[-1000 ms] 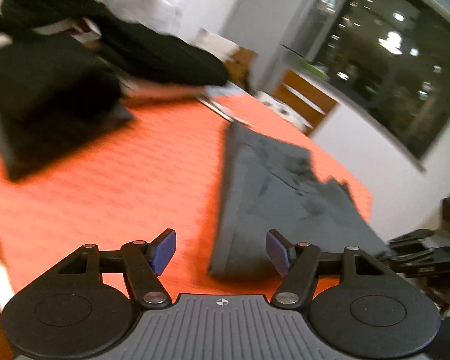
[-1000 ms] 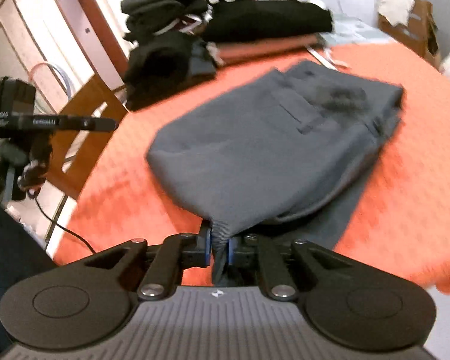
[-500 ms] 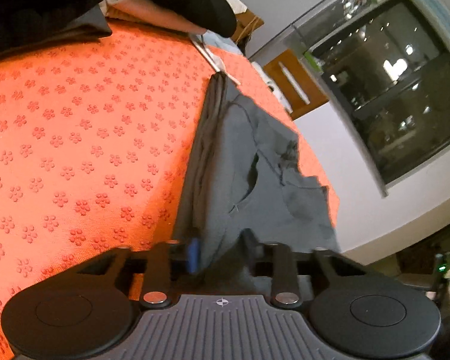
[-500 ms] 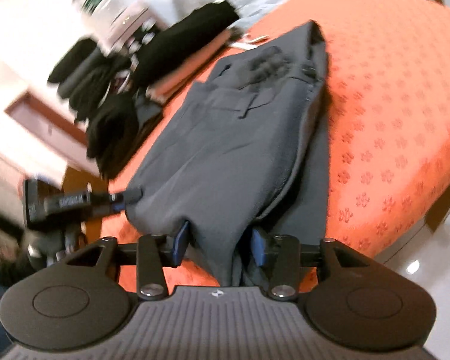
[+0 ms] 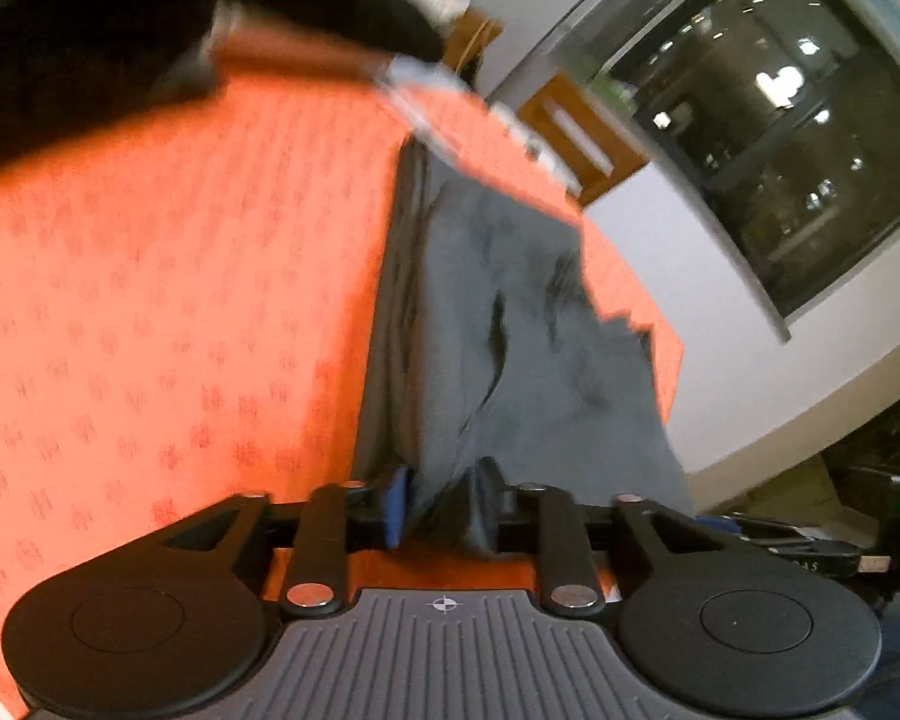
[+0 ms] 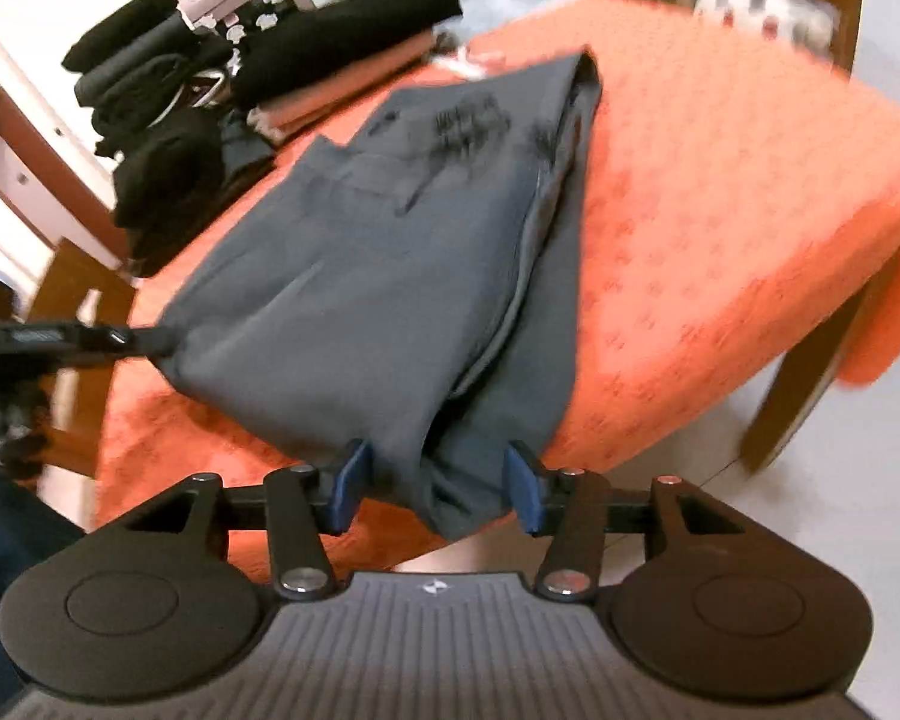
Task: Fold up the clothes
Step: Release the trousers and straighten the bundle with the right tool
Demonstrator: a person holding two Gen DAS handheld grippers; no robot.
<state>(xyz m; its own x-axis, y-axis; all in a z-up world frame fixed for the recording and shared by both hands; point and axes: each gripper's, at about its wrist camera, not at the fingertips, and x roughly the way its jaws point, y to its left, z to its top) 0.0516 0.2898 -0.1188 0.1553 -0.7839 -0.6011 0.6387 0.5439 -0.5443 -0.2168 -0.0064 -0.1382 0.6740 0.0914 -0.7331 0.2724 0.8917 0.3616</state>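
Note:
Grey trousers (image 6: 390,252) lie folded on the orange tablecloth (image 6: 720,192). In the left wrist view the trousers (image 5: 510,348) run away from me along the cloth (image 5: 168,312). My left gripper (image 5: 441,501) is shut on their near corner, with fabric bunched between the blue pads. It also shows at the left of the right wrist view (image 6: 90,337), at the trousers' left corner. My right gripper (image 6: 435,492) is open, and the trousers' near end hangs loosely between its fingers at the table edge.
Stacks of black folded clothes (image 6: 168,114) and a peach garment (image 6: 342,96) lie at the far side of the table. A wooden chair (image 6: 72,276) stands at the left. A dark window (image 5: 780,120) and another chair (image 5: 576,132) are beyond the table.
My left gripper came down and closed on the trousers' corner. My right gripper opened and let go of the trouser end it was holding.

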